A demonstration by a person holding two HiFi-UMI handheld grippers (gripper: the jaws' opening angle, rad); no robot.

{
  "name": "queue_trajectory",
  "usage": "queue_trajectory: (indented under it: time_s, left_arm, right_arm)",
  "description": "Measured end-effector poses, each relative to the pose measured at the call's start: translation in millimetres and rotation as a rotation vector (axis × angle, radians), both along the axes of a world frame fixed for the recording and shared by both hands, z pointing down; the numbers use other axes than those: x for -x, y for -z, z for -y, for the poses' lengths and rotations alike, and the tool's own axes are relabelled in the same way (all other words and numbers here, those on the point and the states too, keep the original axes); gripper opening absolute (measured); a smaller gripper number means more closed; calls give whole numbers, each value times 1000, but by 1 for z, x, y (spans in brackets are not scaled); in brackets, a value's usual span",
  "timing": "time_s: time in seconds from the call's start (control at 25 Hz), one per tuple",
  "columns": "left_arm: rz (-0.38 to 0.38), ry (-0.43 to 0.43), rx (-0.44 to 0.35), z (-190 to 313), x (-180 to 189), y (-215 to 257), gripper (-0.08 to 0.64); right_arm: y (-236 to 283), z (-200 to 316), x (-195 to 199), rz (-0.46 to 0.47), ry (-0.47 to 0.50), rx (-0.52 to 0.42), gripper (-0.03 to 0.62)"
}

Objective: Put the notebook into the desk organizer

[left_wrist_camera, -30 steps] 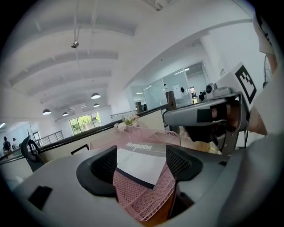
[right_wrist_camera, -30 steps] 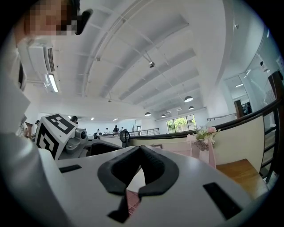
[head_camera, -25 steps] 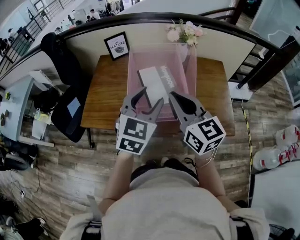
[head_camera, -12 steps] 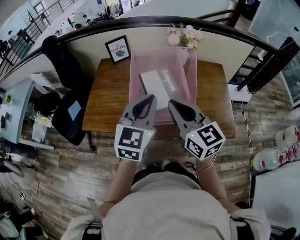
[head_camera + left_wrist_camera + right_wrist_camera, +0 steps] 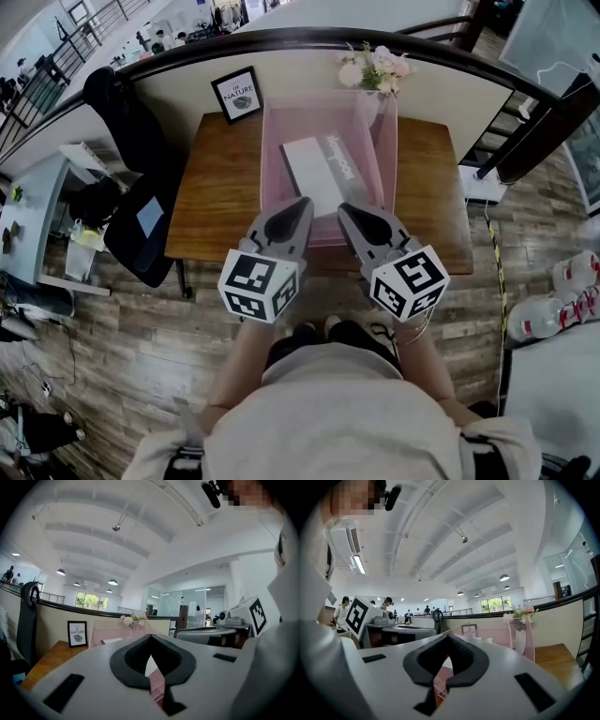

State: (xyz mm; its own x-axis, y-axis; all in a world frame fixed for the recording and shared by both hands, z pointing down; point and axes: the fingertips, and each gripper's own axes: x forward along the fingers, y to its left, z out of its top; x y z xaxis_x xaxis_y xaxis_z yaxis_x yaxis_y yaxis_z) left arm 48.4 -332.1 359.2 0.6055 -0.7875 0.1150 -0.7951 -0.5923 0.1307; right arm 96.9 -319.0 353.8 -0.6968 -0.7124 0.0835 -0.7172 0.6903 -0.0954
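Wooden desk (image 5: 217,187): notebook (image 5: 317,173) inside organizer (image 5: 385,150)

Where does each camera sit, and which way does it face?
Head view: on the head, steeply down at table, organizer, notebook; left gripper, right gripper, forearms, torso show.
Left gripper view: on that gripper, level along its shut jaws toward the organizer.
Right gripper view: likewise, own shut jaws.
Shared: organizer and flowers in all three.

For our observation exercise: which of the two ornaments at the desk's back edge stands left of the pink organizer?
The black-framed picture; the flowers stand at the right rear corner of the organizer.
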Motion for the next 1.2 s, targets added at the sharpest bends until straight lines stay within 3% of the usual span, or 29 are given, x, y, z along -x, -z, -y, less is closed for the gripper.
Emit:
queue_trajectory:
  time_s: [0.2,0.44,1.2]
  left_arm:
    - [-17,-13,44,0,-1,-13,14]
    - [19,-41,69,0,-7,-19,14]
    - [22,-38,94,13,-14,-25,14]
  right_arm:
    - [-7,0,3,-11,6,12,12]
    - [-12,1,8,-9,18,29,12]
    - [-10,13,-2,-15,-5,11,12]
